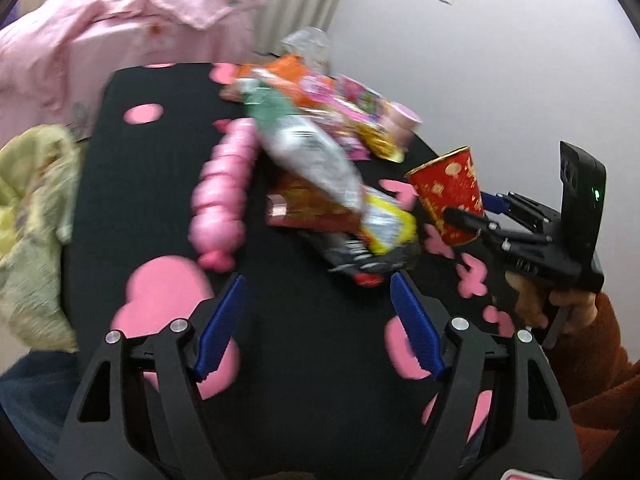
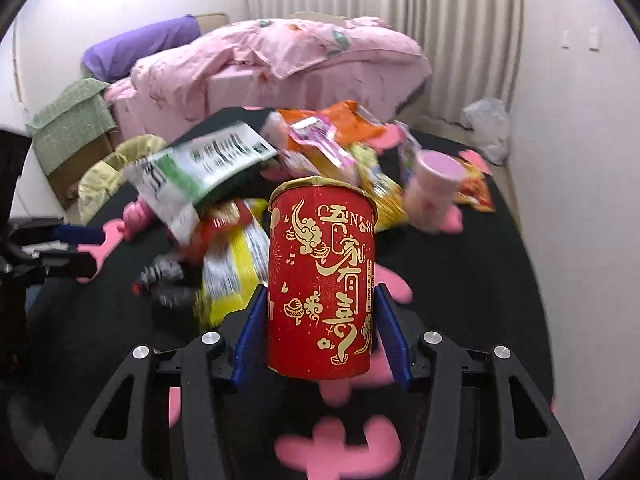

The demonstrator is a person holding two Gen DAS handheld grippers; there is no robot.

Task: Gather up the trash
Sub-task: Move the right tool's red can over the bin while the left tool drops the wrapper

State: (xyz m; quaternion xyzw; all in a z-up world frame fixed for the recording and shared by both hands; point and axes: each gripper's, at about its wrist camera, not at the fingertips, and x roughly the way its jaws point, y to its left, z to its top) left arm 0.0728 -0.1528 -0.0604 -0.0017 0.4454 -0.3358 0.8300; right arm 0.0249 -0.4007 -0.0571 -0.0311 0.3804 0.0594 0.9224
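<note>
The red paper cup [image 2: 322, 280] sits upright, clamped between the right gripper [image 2: 320, 332] fingers, just in front of the heap of snack wrappers [image 2: 248, 184] on the black mat [image 2: 480, 280]. Beside that heap, the left gripper [image 1: 318, 328] hovers, fingers apart, empty.

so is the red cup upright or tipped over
Upright: the red cup stands vertical between the right gripper fingers, rim at the top.
</note>
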